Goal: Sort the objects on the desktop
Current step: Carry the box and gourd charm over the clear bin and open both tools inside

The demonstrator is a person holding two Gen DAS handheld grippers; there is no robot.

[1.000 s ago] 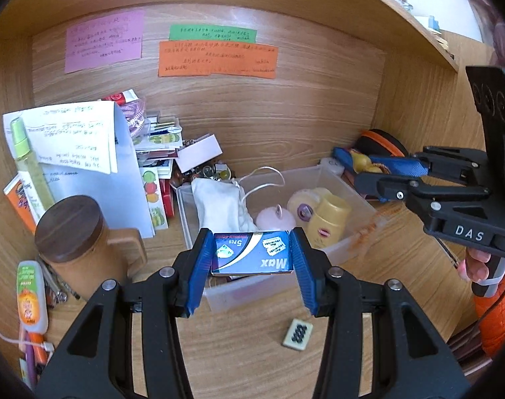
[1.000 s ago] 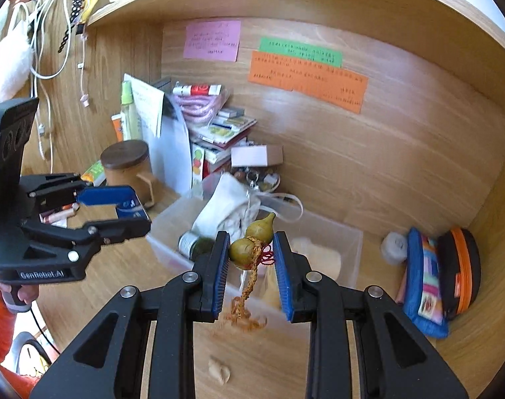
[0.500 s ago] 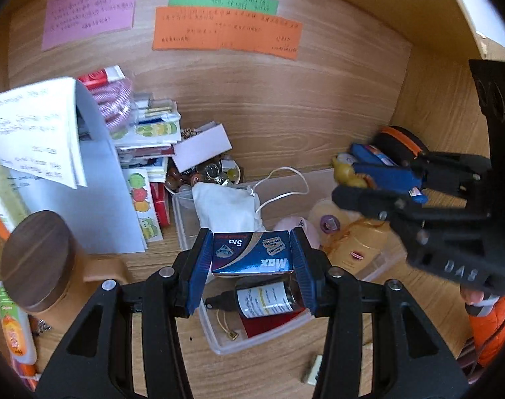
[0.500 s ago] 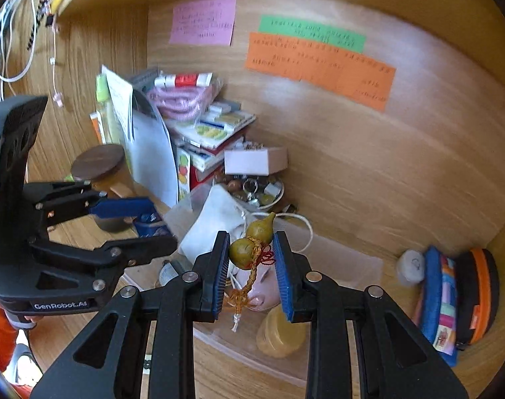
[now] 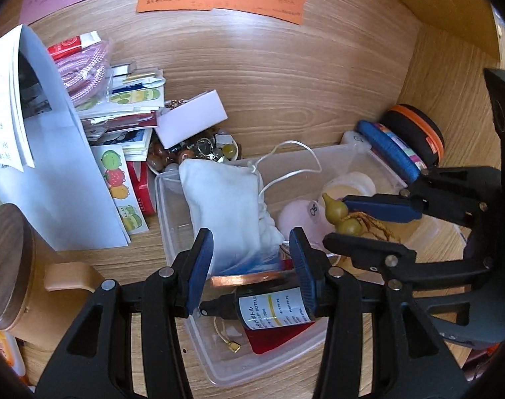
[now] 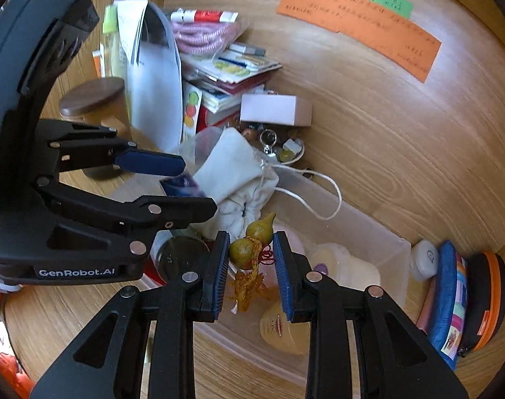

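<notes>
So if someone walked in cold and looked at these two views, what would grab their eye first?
Probably the small olive gourd charm with its tassel, hanging between the right gripper fingers directly over the clear plastic bin. Next, the left gripper standing open above the bin's near end, with a white drawstring pouch and a dark labelled bottle below it. Behind, an orange note stands out on the wooden back wall.
</notes>
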